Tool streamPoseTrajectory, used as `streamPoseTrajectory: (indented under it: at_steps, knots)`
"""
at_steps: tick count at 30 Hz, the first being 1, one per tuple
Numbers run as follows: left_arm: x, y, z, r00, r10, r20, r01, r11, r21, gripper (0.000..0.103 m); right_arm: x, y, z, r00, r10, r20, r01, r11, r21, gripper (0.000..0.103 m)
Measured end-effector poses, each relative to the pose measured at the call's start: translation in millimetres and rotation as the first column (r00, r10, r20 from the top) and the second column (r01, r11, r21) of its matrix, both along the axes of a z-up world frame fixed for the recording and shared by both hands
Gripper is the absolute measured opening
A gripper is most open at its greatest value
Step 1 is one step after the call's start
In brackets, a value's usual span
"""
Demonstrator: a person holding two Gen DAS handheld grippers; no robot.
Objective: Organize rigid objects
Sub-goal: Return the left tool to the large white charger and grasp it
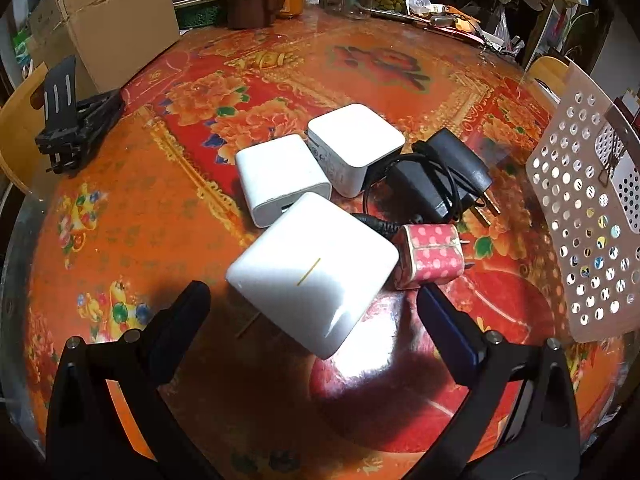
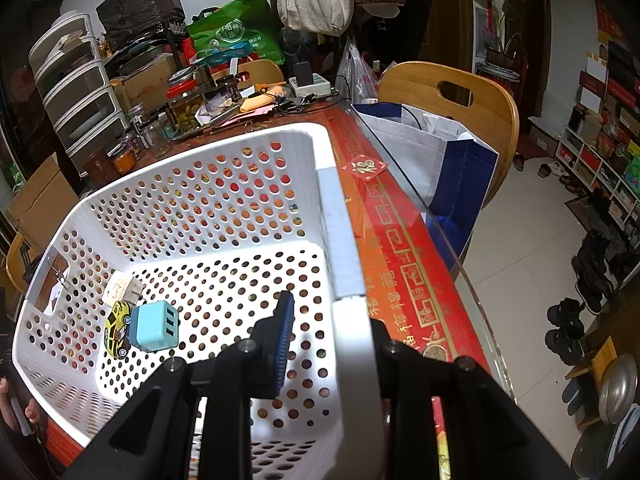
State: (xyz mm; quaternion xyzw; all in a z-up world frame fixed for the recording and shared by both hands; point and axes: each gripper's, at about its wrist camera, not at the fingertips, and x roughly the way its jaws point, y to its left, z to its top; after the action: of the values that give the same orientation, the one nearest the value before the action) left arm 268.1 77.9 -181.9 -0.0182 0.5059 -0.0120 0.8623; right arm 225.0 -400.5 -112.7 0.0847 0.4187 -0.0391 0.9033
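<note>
Your left gripper (image 1: 312,292) has its jaws spread wide, one finger on each side of the large white charger (image 1: 316,272) without touching it.

Around that large white charger: two smaller white chargers (image 1: 280,176) (image 1: 354,148) lie just behind it, close together. The pink dotted plug (image 1: 430,256) sits just beside it on the right, near your right-hand finger. Behind the pink plug lies the black adapter (image 1: 444,176), its cord looped over it. The perforated basket (image 1: 580,216) stands well to the right, its far side cut off by the frame edge. A black folded stand (image 1: 76,128) lies well to the left, by a cardboard box (image 1: 116,20).

Your right gripper (image 2: 332,344) has its jaws pressed onto the basket's white rim (image 2: 348,320), one finger inside and one outside. Inside the basket lie a blue USB charger (image 2: 154,326) touching a yellow toy car (image 2: 116,328), with a pale plug (image 2: 124,288) behind them, too small to make out well.

The large charger's prongs are mostly hidden beneath it.
</note>
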Motion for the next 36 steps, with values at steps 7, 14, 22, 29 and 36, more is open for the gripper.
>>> streamPoseTrajectory:
  at_steps: [7,14,22,29,36]
  knots:
    - [-2,-4,7,0.999,-0.003,0.035,0.002,1.000,0.021,0.072,0,0,0,1.000,0.000,-0.001,0.000,1.000,-0.001,0.025]
    - [-17,-3,14,0.997,0.025,0.078,-0.029,0.998,0.054,0.063,1,1,0,1.000,0.003,0.000,-0.003,1.000,0.000,0.025]
    - [-31,-3,26,0.992,0.014,0.123,-0.027,0.994,0.109,0.058,0,0,1,1.000,0.008,0.010,-0.008,1.000,0.007,0.025]
    - [-33,-4,30,0.989,0.014,0.148,-0.025,0.997,0.072,0.057,0,0,0,1.000,0.011,0.010,-0.011,1.000,0.009,0.025]
    - [-43,-7,35,0.984,-0.014,0.180,0.002,0.998,0.063,0.056,0,-1,1,1.000,0.011,0.012,-0.011,1.000,0.012,0.025]
